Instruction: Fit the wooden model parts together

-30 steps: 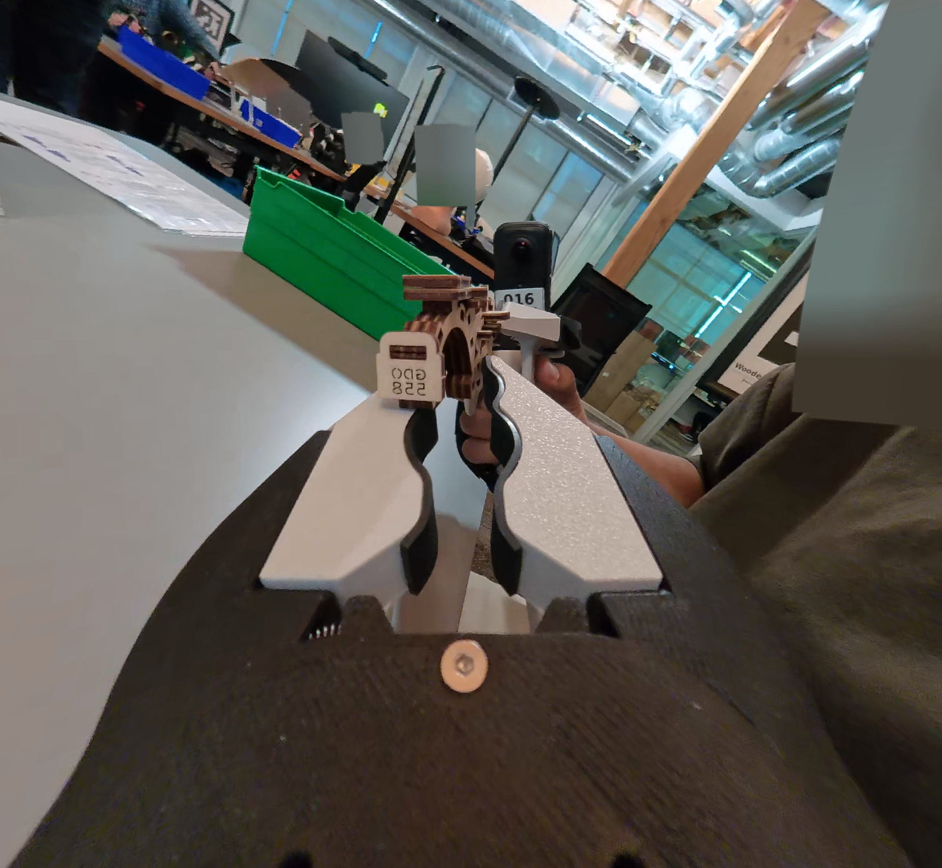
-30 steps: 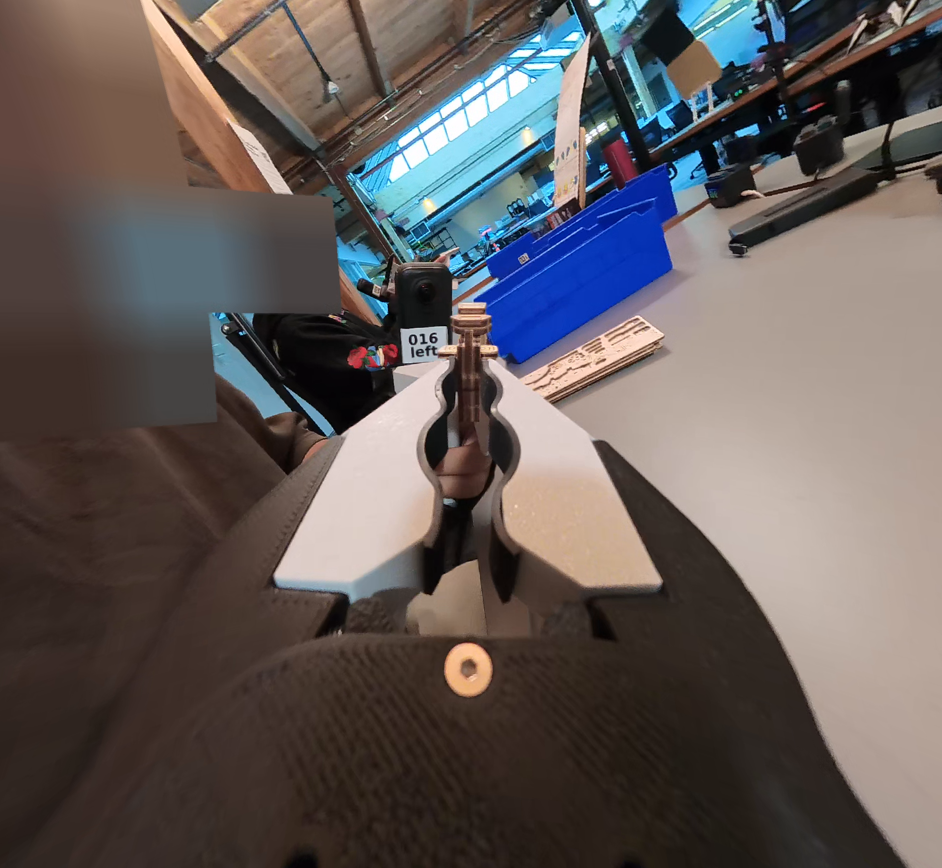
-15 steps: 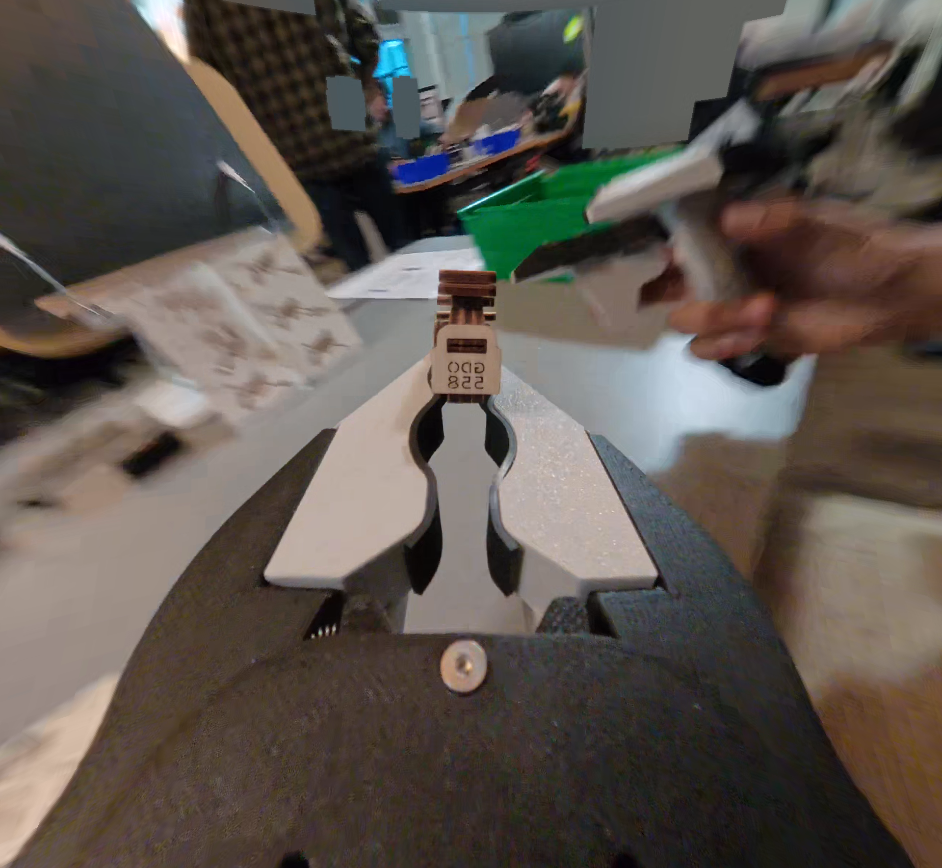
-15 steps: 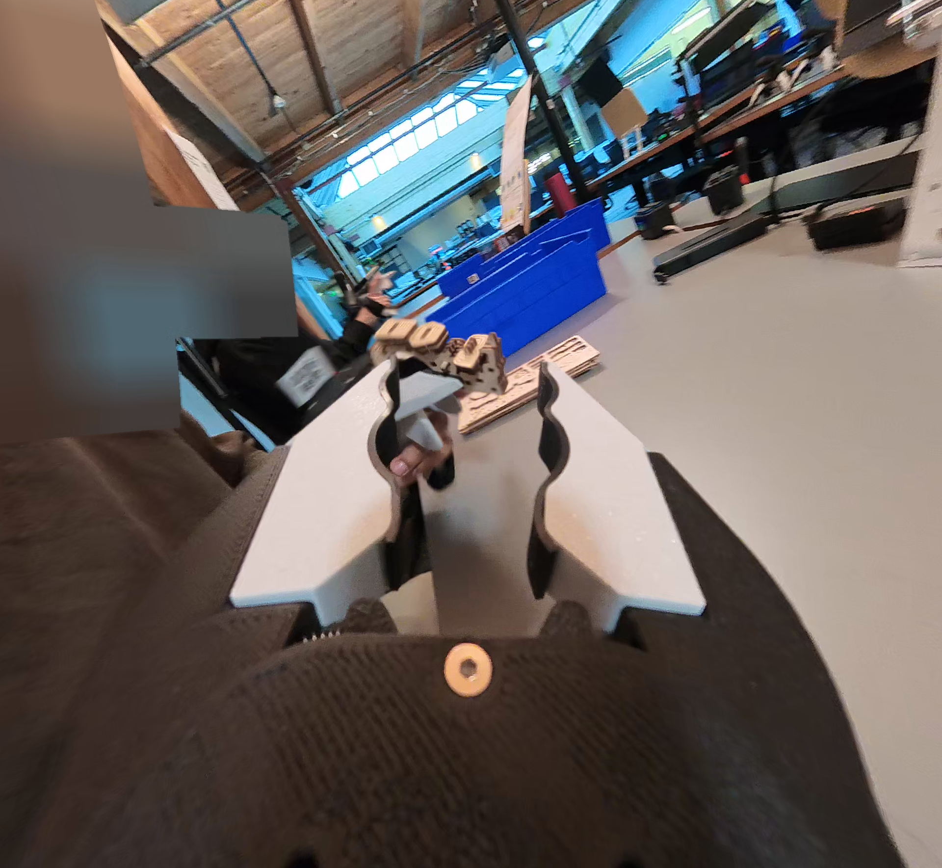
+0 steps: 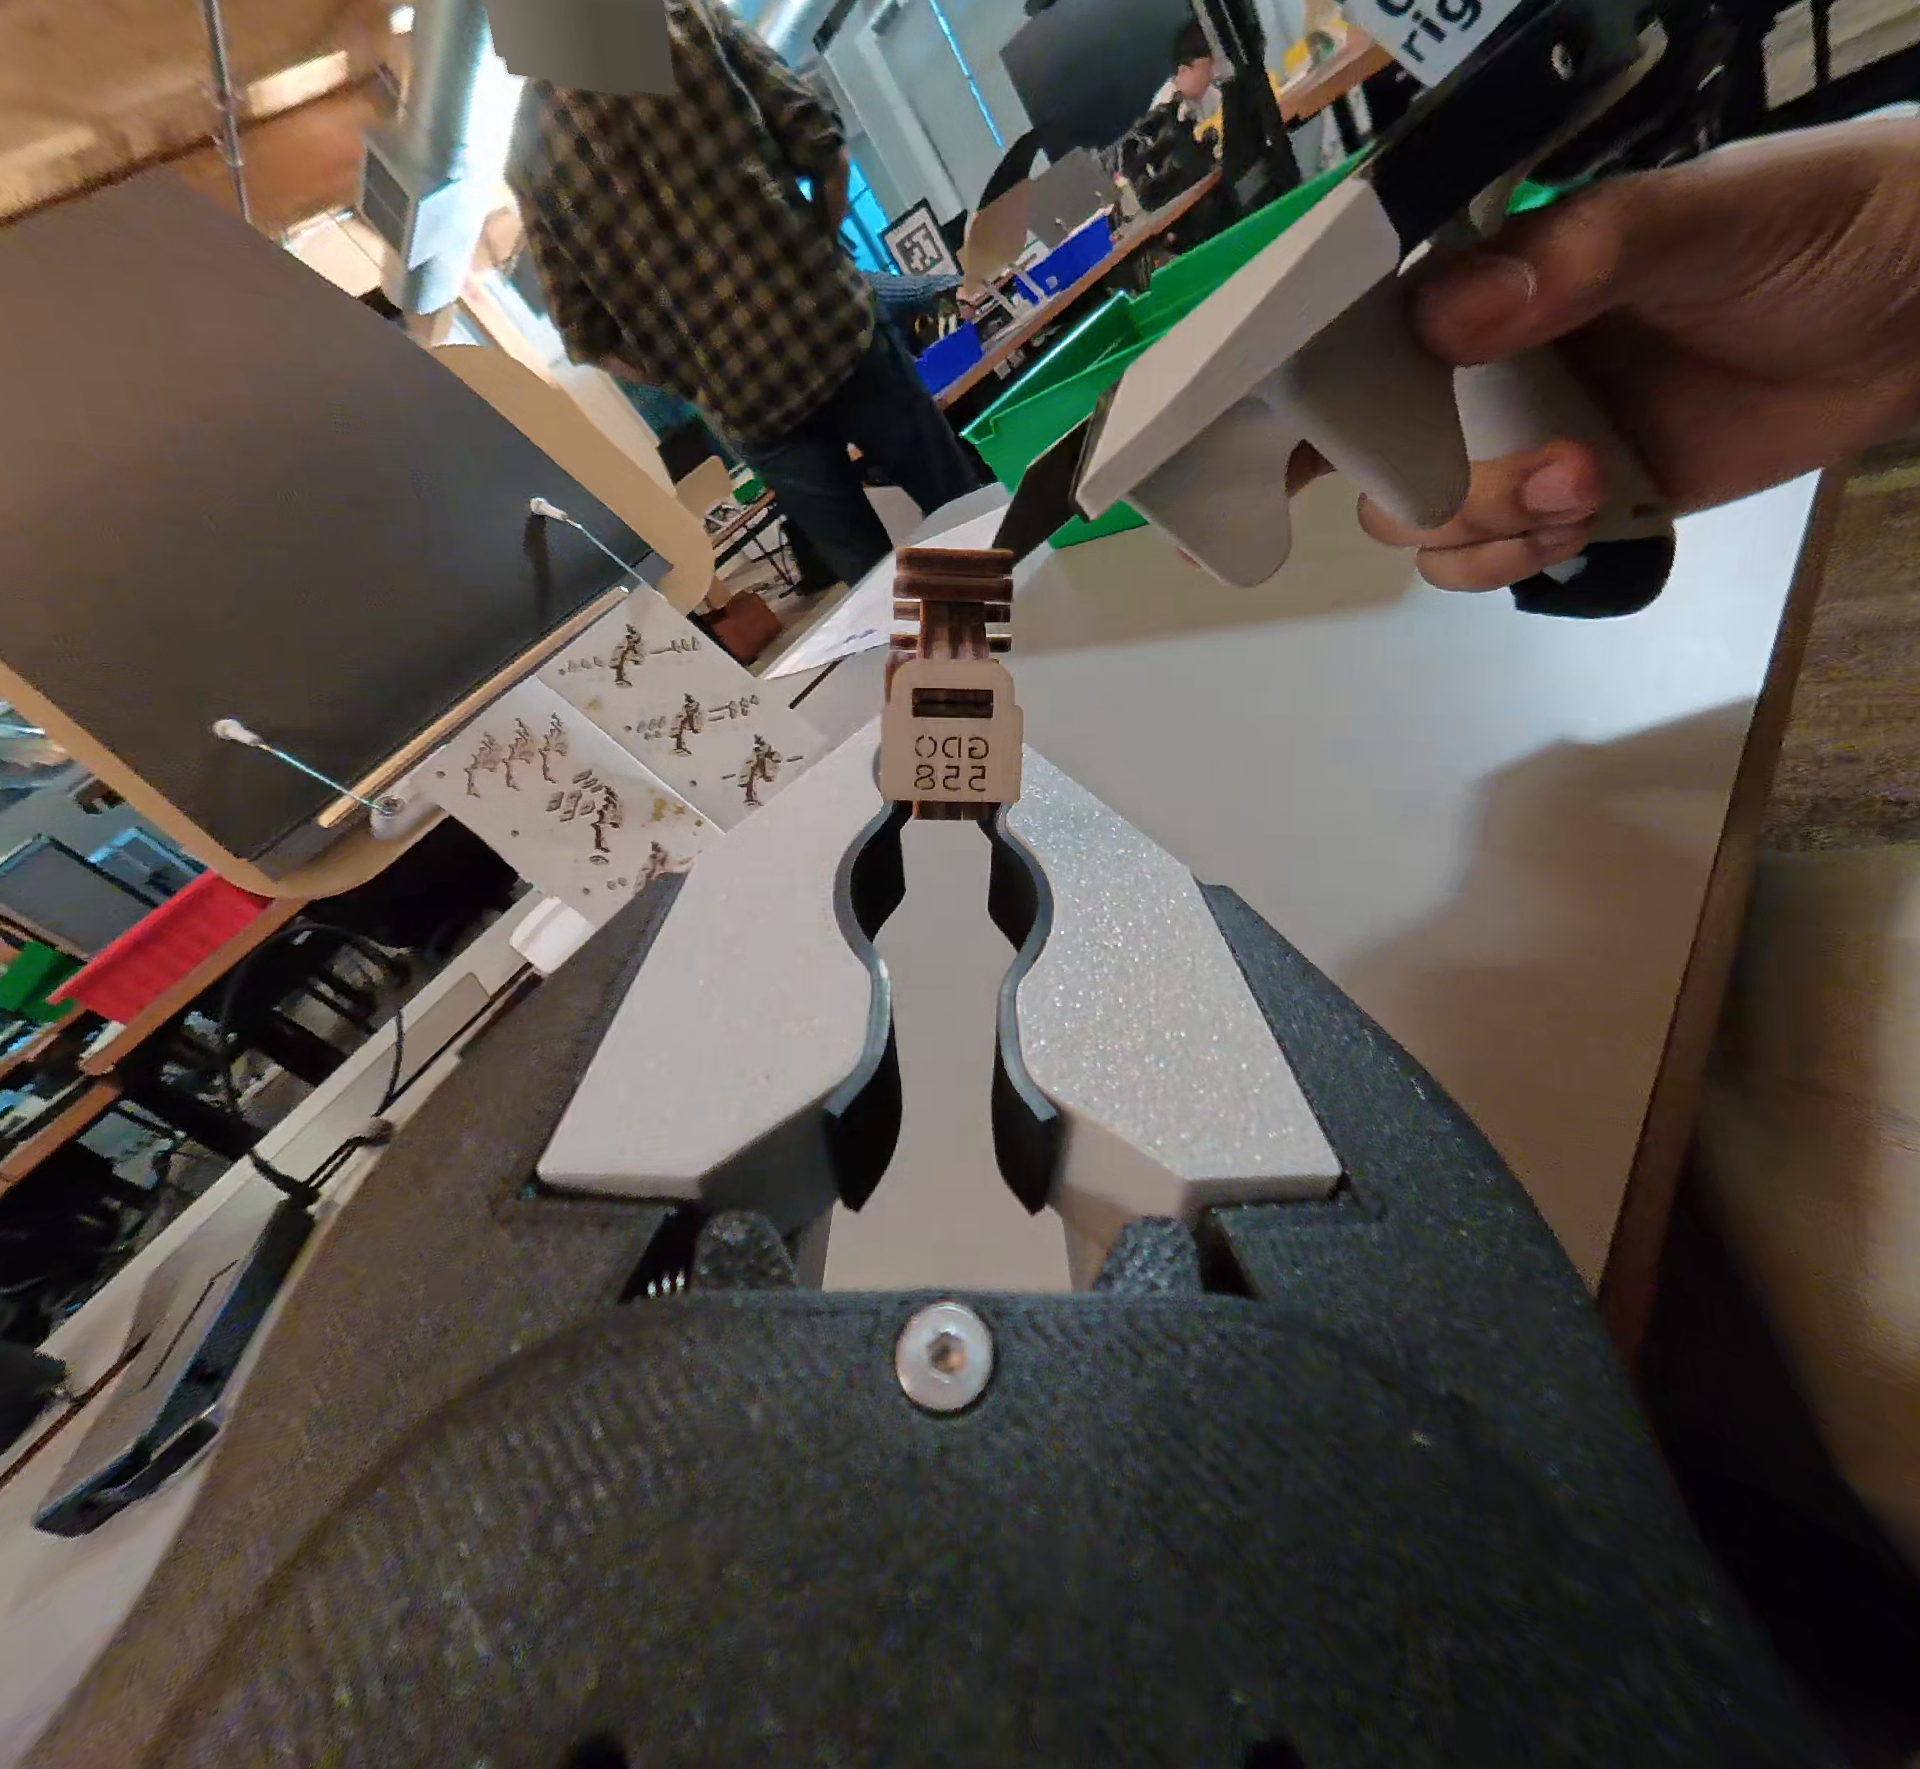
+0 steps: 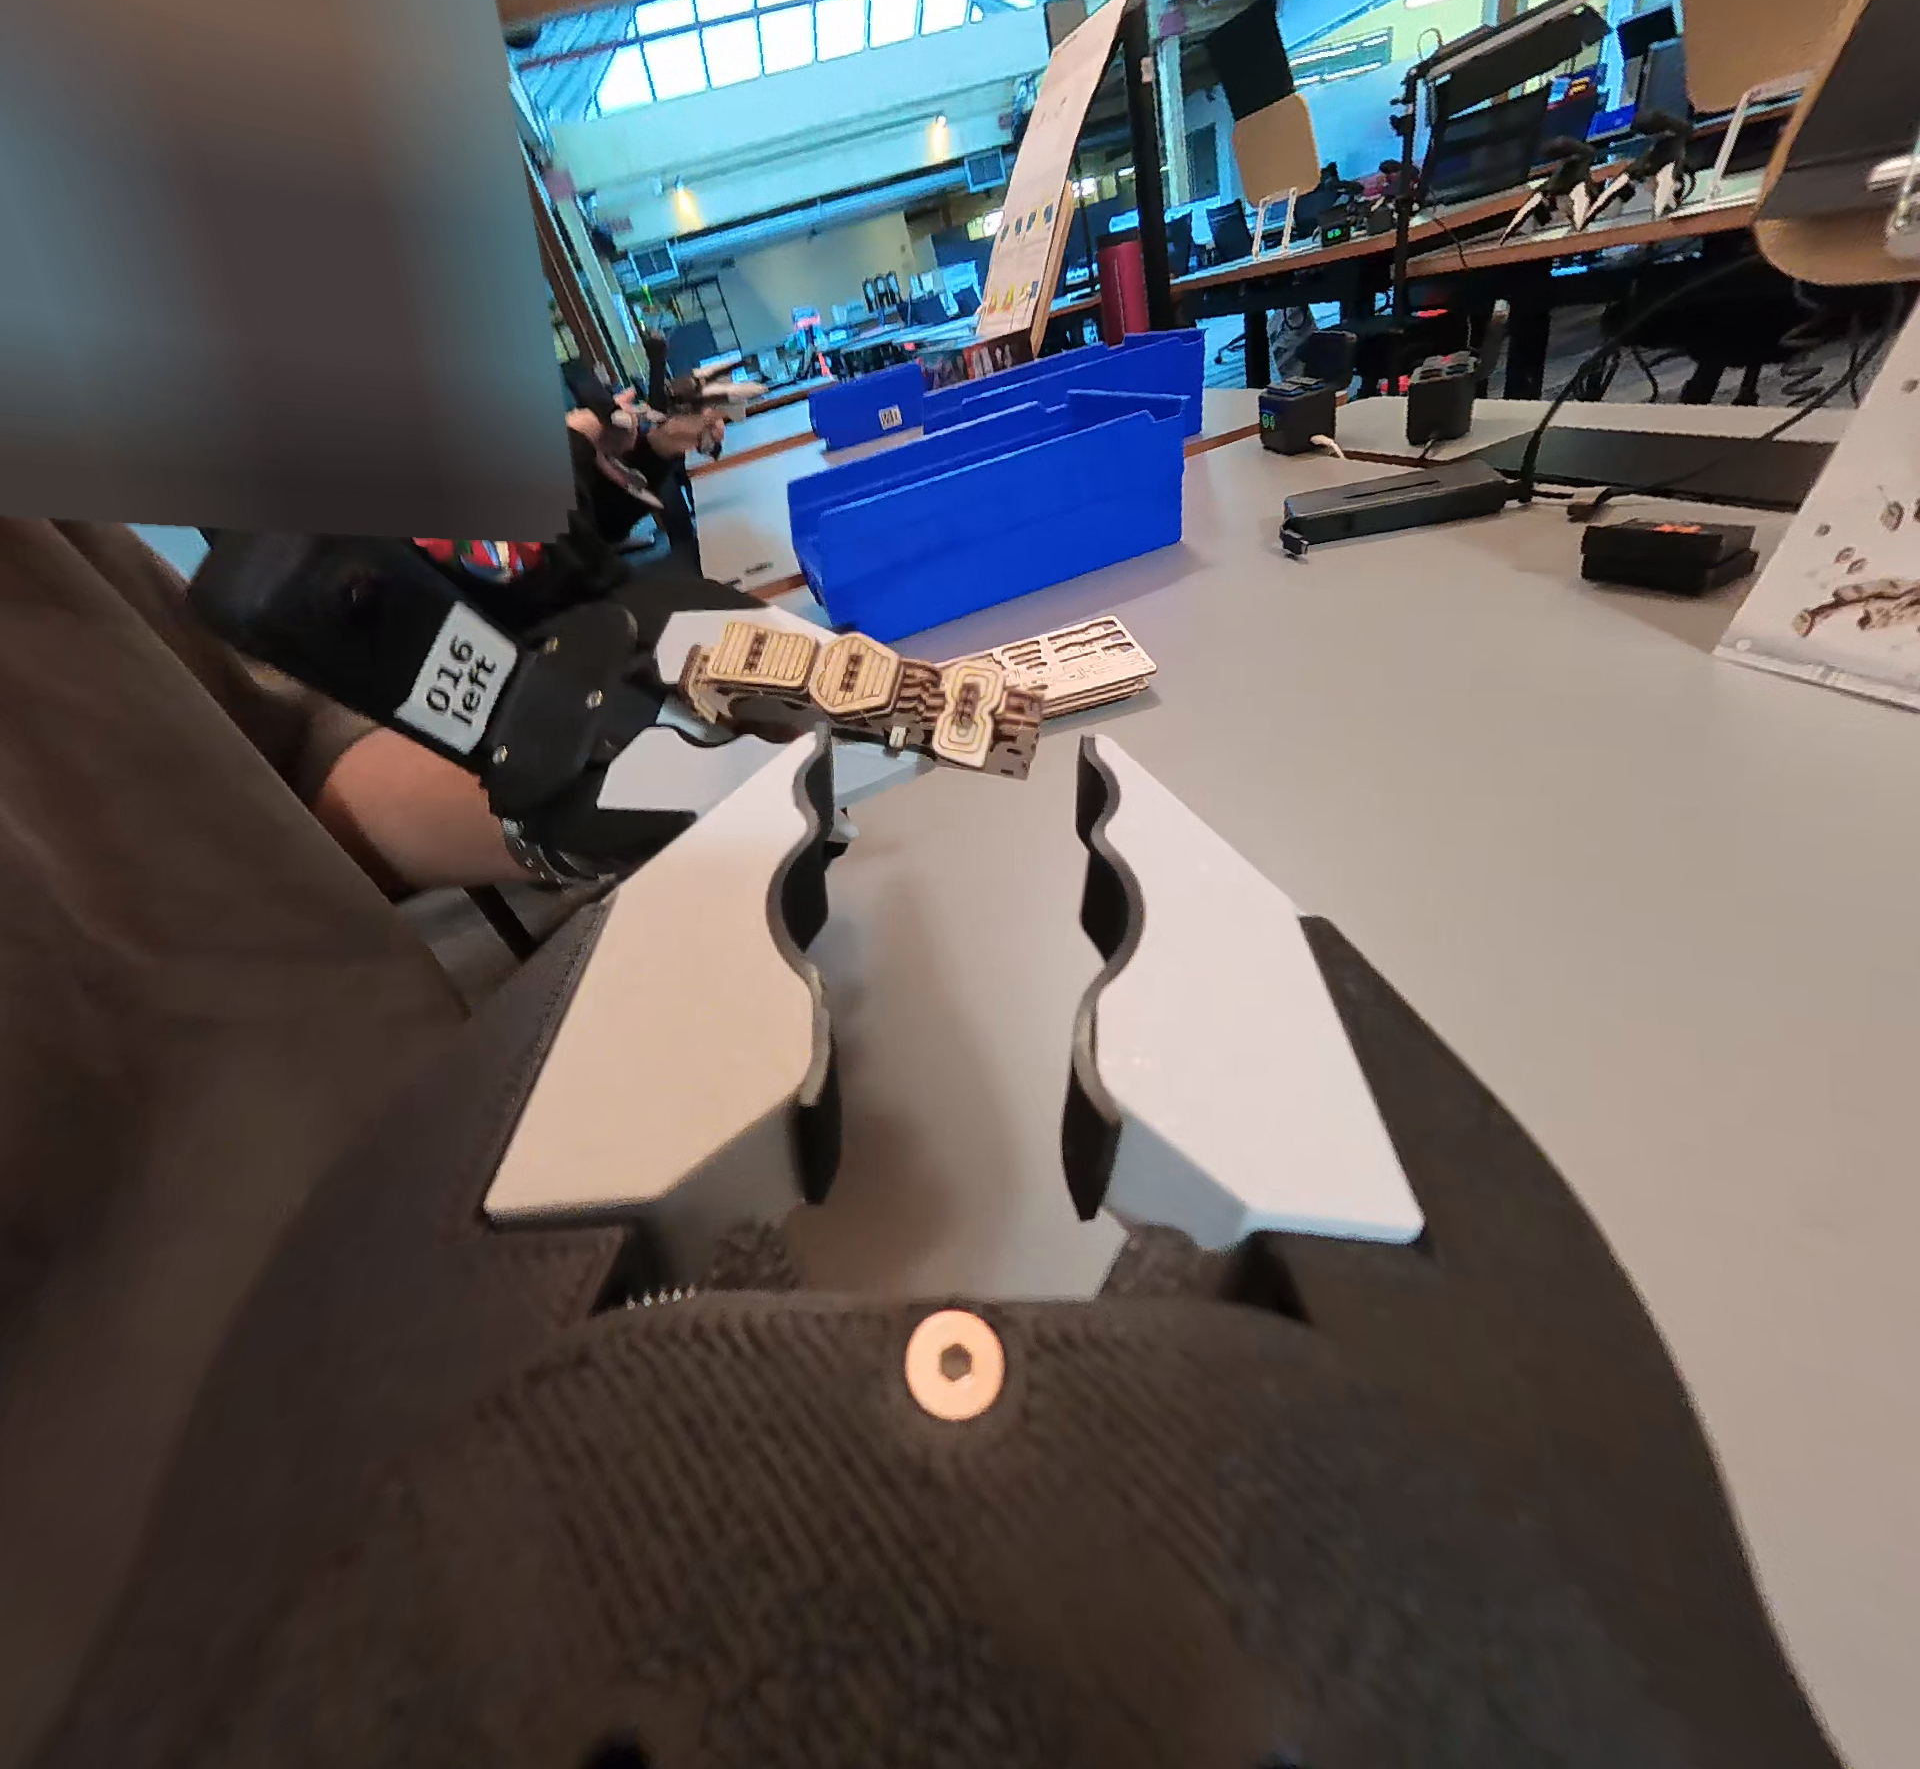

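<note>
Since a second ago your right claw point(image 6: 951, 763) has let go and spread empty, while your left claw point(image 5: 948, 810) stays clamped on the wooden model point(image 5: 951, 691) above the counter point(image 5: 1403, 732).

The lower end of the wooden model point(image 5: 950, 680) is hidden between the tips of the left gripper point(image 5: 950, 810), so the depth of the grip cannot be told. In the left wrist view the right gripper point(image 5: 1049, 498) is cut off by the top and right edges, and its fingertips are covered by its own pale body. In the right wrist view the near end of the model is masked by the left gripper's black housing. The sheet of wooden parts point(image 6: 1070, 675) behind the model is partly covered by it, and its cut shapes are too small to be made out. The printed page point(image 6: 1839, 597) is cut off by the right edge.
</note>
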